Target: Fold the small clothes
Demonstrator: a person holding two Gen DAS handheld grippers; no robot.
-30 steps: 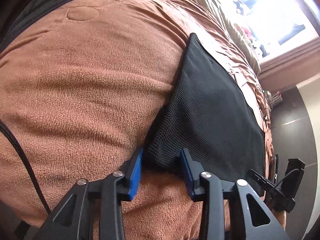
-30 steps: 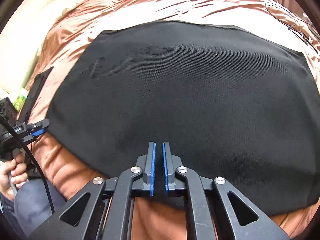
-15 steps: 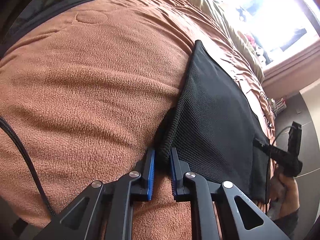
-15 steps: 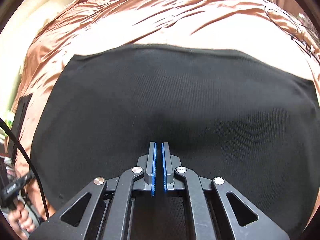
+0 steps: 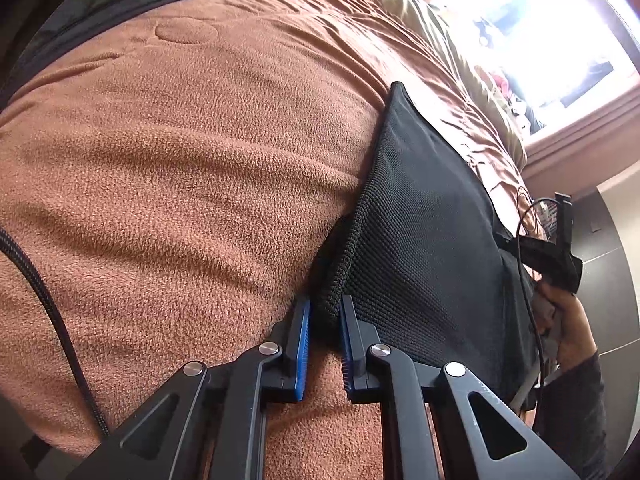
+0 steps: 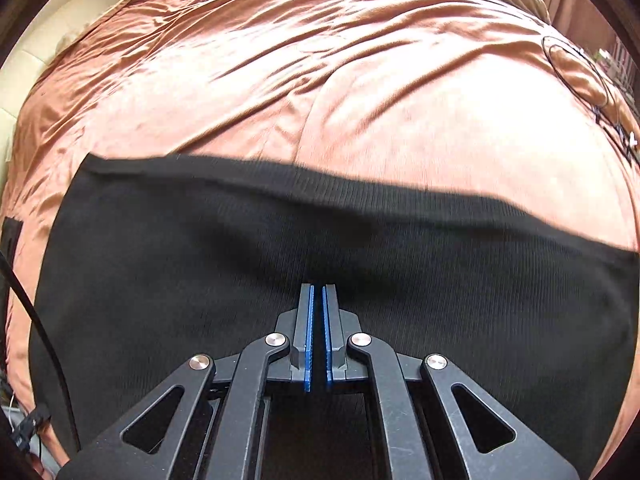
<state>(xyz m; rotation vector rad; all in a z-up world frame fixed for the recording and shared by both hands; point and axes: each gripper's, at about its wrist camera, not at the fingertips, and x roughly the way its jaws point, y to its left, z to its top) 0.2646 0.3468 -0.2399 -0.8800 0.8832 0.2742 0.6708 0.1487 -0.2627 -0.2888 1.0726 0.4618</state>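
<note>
the black knit cloth (image 5: 420,232) lay spread on a brown fleece blanket (image 5: 180,168) that covered the bed. in the left wrist view, the left gripper (image 5: 324,312) was clamped on the near corner of the cloth, the bunched corner pinched between its blue pads (image 5: 303,344), with the rest of the fabric running away toward the bright window (image 5: 540,32). a black cable (image 5: 52,312) crossed the blanket at the left edge. far to the right, a hand (image 5: 568,328) held the other tool at the cloth's far side.

in the right wrist view, the right gripper (image 6: 318,292) had its jaws drawn almost together over the cloth (image 6: 200,280). whether fabric was caught between them, i could not tell. the cloth's far edge looked blurred, and beyond it lay the shiny, wrinkled blanket (image 6: 320,60).
</note>
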